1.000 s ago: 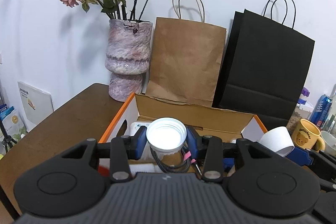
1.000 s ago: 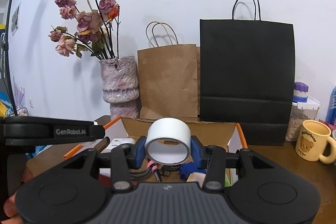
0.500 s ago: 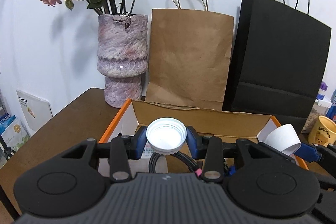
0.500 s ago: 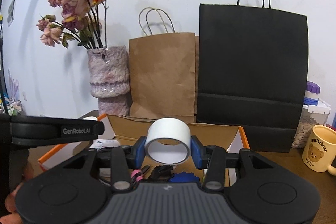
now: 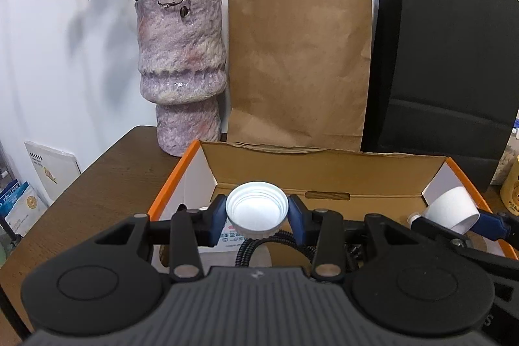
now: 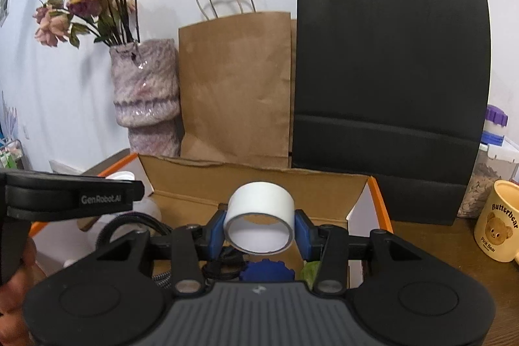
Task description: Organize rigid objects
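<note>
We hold a white lid (image 5: 257, 209) in the left gripper (image 5: 257, 218) and a tape roll (image 6: 259, 221) in the right gripper (image 6: 259, 232), fingers pinching each, above the box (image 5: 327, 177); next we should lower and release them inside.

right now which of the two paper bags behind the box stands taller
The black paper bag, on the right, stands taller; its top edge rises well above that of the brown paper bag beside the vase.

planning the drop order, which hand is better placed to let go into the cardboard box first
Probably the right. Its gripper holds the white tape roll over the cardboard box interior. The left gripper holds its white lid above the box's near-left corner, over a coiled cable.
</note>
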### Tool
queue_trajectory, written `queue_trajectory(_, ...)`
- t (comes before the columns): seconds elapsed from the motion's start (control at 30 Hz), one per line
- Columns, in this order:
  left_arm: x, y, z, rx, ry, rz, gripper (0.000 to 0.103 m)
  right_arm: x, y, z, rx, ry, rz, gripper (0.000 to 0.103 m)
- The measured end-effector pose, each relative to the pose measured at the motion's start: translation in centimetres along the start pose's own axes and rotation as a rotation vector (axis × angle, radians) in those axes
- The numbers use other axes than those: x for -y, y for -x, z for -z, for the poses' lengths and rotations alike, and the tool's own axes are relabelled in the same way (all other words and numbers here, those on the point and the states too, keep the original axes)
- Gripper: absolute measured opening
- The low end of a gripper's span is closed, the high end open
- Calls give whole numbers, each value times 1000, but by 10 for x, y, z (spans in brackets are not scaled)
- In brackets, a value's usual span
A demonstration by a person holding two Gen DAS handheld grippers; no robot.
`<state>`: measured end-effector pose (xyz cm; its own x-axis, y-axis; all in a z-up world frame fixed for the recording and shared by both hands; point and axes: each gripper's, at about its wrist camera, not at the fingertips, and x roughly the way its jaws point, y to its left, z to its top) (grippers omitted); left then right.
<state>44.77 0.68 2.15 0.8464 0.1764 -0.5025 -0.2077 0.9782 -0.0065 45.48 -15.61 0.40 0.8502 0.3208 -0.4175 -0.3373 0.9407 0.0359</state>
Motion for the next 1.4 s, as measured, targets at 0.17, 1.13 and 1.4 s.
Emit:
queue_trajectory(0.17,-1,1,-1,-2,-6,1,61,1,-1,2,-17,-5,7,44)
queue_trajectory(1.13,-14,6,-4,27,38,-15,103,17,3,0,17,-55,59,103)
queue_trajectory(1.4,-15,28,-1,67,19,-13,103,17,17,1,36,-60,62,103)
